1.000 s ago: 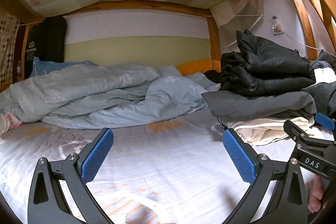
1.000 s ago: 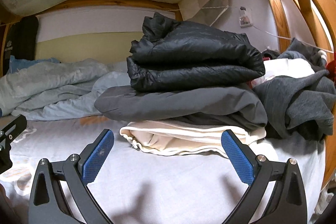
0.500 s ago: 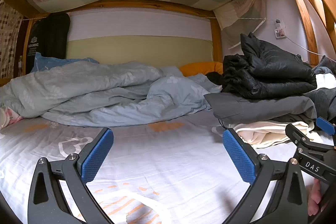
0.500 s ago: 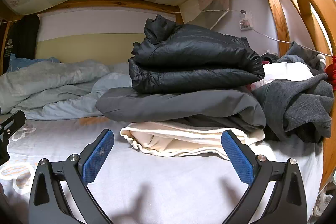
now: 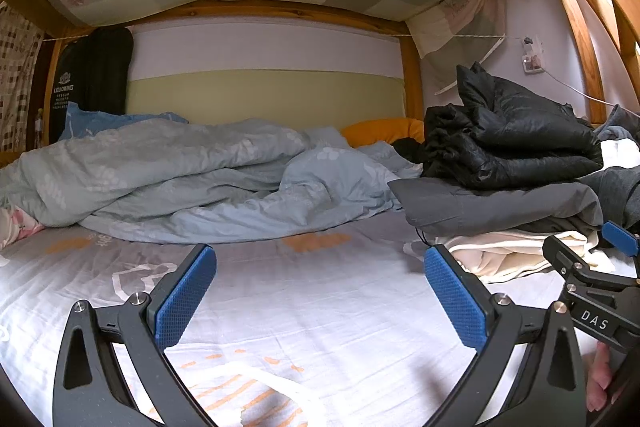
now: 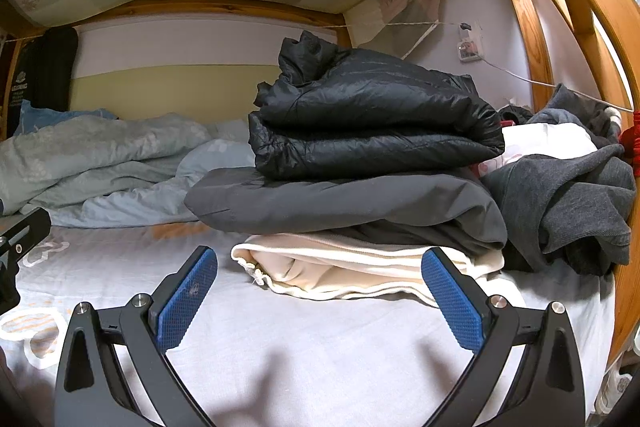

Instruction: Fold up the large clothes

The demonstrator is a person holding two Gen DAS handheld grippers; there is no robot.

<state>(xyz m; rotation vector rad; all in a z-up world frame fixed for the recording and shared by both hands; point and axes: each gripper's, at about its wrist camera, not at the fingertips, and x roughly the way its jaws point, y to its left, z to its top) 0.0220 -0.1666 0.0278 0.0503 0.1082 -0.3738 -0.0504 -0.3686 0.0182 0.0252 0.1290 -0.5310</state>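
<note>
Unfolded dark grey knit garment [image 6: 568, 203], right of the splayed, empty right gripper [image 6: 318, 297]: soft, floppy, bulky; grasp an outer edge. Left gripper [image 5: 320, 297] likewise splayed, empty.

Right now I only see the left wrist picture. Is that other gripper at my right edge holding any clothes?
Observer: No. The right gripper is open and empty, facing a folded cream garment.
Operator: Is anything unfolded past the black puffer jacket?
Observer: Yes. Right of the black puffer jacket, a crumpled dark grey sweater lies heaped beside the wooden bed rail.
Operator: Anything else over there?
Observer: Something red peeks out at the far edge. I cannot tell what it is.
</note>
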